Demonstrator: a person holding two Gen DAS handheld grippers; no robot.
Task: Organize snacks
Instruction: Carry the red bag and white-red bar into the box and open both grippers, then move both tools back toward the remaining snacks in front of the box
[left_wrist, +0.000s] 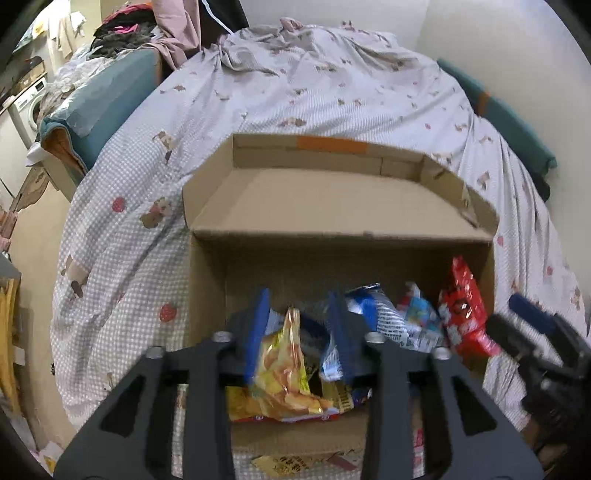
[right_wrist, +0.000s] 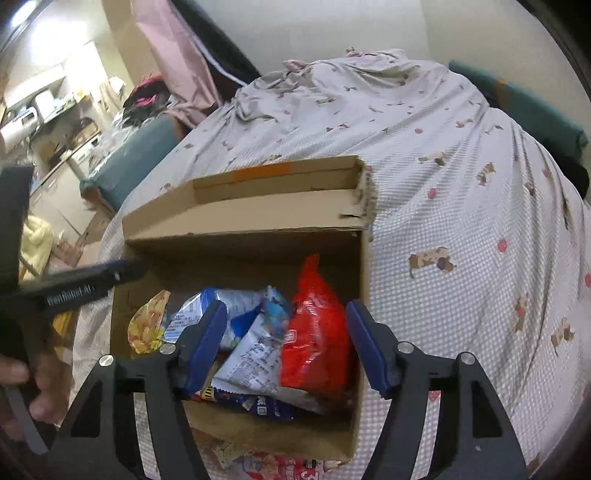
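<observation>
An open cardboard box (left_wrist: 207, 280) sits on the bed and holds several snack bags. In the left wrist view my left gripper (left_wrist: 299, 325) is open over the box's near left part, its blue fingers either side of a yellow snack bag (left_wrist: 284, 373) without gripping it. A blue-and-white bag (left_wrist: 384, 314) and a red bag (left_wrist: 465, 310) lie further right. In the right wrist view my right gripper (right_wrist: 288, 343) is open and empty above the box (right_wrist: 364, 288), over a white-and-blue bag (right_wrist: 251, 354) and the red bag (right_wrist: 317, 332). The yellow bag (right_wrist: 147, 321) lies at the left.
The box's flap (left_wrist: 332, 199) stands open at the far side. The bed's checked cover (left_wrist: 129, 240) surrounds the box. More snack packets (right_wrist: 258, 465) lie on the cover in front of the box. A teal cushion (left_wrist: 99, 110) and a cluttered room are at the left.
</observation>
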